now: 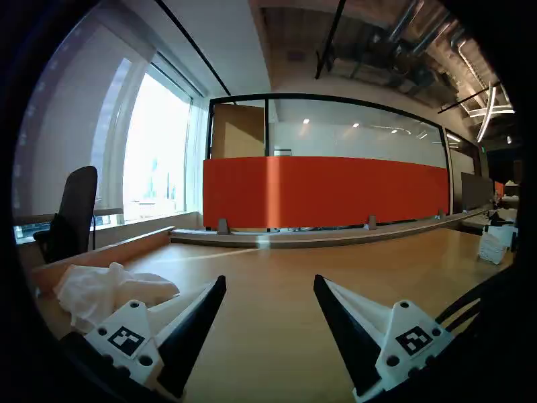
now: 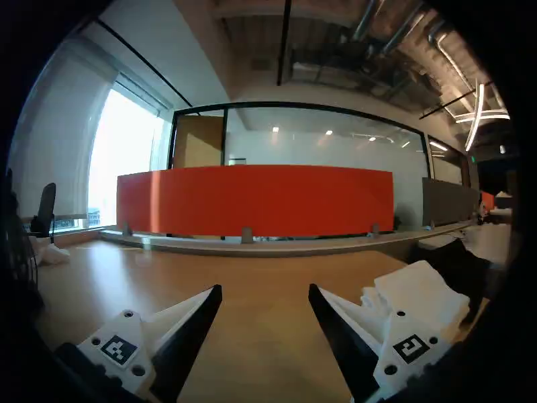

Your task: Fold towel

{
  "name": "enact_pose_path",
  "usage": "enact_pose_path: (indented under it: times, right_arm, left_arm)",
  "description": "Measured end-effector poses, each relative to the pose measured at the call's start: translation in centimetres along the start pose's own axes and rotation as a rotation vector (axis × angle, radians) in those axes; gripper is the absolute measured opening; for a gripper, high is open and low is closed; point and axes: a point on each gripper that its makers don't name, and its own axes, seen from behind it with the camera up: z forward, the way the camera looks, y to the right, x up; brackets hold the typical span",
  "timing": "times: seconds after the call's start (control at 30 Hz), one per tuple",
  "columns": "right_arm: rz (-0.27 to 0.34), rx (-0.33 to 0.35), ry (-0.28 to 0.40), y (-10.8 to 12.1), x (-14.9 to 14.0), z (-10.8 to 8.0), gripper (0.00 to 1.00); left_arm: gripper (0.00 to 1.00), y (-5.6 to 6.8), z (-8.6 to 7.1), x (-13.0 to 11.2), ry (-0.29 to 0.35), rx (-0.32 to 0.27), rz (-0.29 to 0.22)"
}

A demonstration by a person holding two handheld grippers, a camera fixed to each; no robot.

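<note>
Fingers spread, empty: left gripper point(image 1: 268, 278), right gripper point(image 2: 264, 287). Crumpled white towel point(image 1: 101, 289) lies near left on wooden table point(image 1: 282, 322). Best pinch one corner, then spread it flat first.

The left gripper point(image 1: 268, 278) shows its fingers at 7 and 5 o'clock, spread wide. The right gripper point(image 2: 264, 287) gapes likewise, empty.
</note>
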Motion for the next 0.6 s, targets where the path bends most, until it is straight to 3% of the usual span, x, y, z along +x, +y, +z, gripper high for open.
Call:
enact_pose_path:
  times: [0.6]
  right_arm:
    - [0.000, 0.000, 0.000, -0.03, -0.08, 0.04, 1.00]
  left_arm:
    - [0.97, -0.17, -0.31, 0.64, -0.002, 0.000, 0.001]
